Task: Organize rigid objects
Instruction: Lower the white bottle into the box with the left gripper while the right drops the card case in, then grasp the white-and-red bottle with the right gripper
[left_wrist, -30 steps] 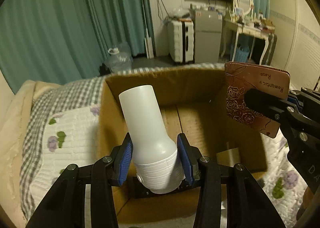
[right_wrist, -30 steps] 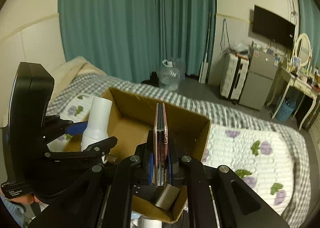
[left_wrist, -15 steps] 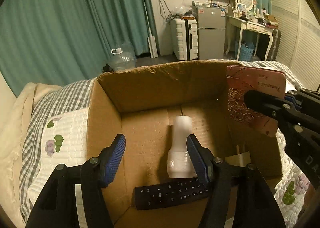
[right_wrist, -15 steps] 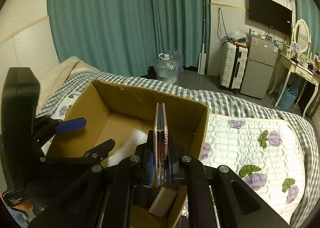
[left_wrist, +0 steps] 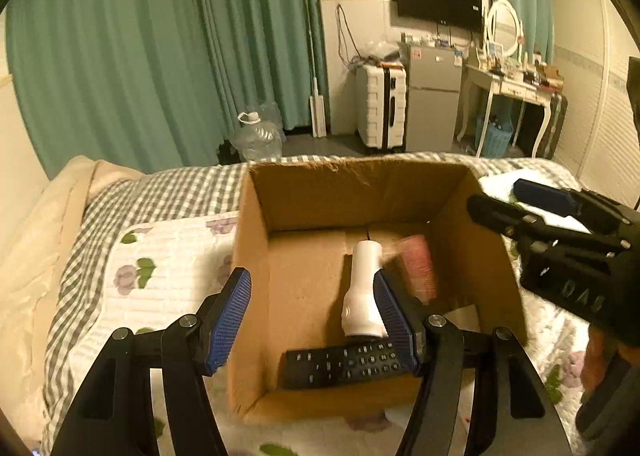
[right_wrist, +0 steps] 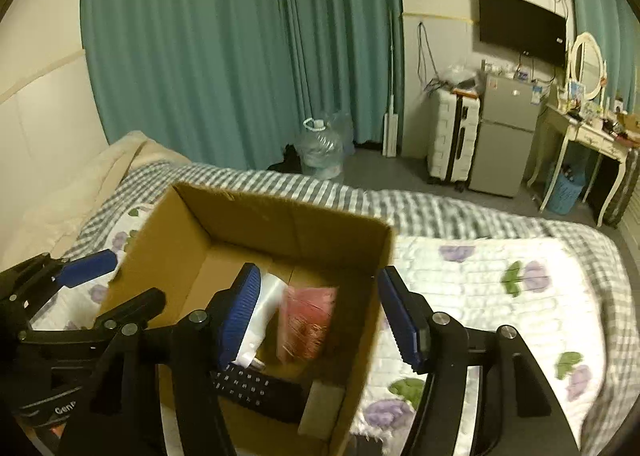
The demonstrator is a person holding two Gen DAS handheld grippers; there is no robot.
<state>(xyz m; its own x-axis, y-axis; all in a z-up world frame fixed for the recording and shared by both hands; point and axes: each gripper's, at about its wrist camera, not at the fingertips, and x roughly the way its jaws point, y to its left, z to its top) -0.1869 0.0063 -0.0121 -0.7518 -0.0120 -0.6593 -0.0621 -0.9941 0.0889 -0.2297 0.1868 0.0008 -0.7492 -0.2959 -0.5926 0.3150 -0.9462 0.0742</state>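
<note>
An open cardboard box [left_wrist: 256, 256] stands on the bed; it also shows in the right wrist view [right_wrist: 192, 208]. Inside lie a white bottle-shaped object [left_wrist: 362, 292], a black remote control [left_wrist: 344, 364] and a red patterned case [left_wrist: 418, 268], blurred as if falling. The case also shows in the right wrist view [right_wrist: 306, 324]. My left gripper [left_wrist: 316, 320] is open and empty over the box's near edge. My right gripper [right_wrist: 320, 316] is open and empty above the box; it appears at the right of the left wrist view [left_wrist: 520, 200].
The box sits on a floral quilt [right_wrist: 500, 296] over a checked blanket [left_wrist: 180, 192]. Beyond the bed are teal curtains [right_wrist: 240, 56], a water jug [right_wrist: 320, 152], a white suitcase [right_wrist: 452, 140], a small fridge [right_wrist: 508, 140] and a dressing table [right_wrist: 588, 132].
My right gripper has opened and let go of the red case, which drops into the box. My left gripper stays open after releasing the white object, and has pulled back.
</note>
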